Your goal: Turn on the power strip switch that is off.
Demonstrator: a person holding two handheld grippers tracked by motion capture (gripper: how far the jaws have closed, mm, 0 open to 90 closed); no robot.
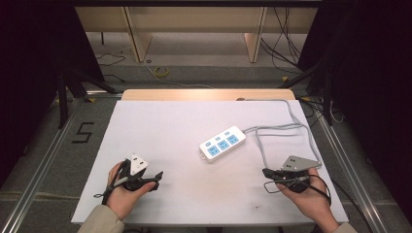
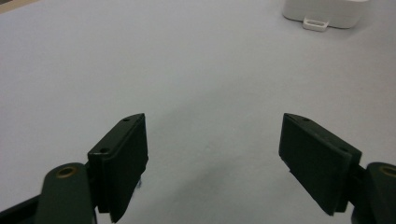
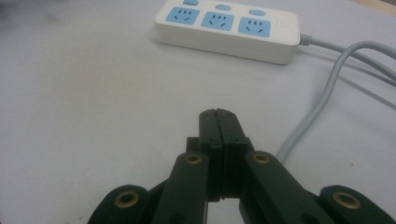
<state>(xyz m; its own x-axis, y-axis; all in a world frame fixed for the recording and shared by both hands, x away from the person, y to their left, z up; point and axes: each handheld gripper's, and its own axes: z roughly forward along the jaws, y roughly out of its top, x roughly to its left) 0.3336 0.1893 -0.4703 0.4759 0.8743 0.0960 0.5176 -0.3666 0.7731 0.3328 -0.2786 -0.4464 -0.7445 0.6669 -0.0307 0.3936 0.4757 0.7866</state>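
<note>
Left gripper (image 2: 212, 154) is resting low over the table (image 1: 160, 131) with jaws standing wide apart, nothing between them. Right gripper (image 3: 218, 122) is sitting with jaws pressed together, empty. The power strip (image 3: 227, 28) is lying ahead of the right gripper's tips, well apart, its grey cable (image 3: 322, 100) trailing just beside the closed jaws.
</note>
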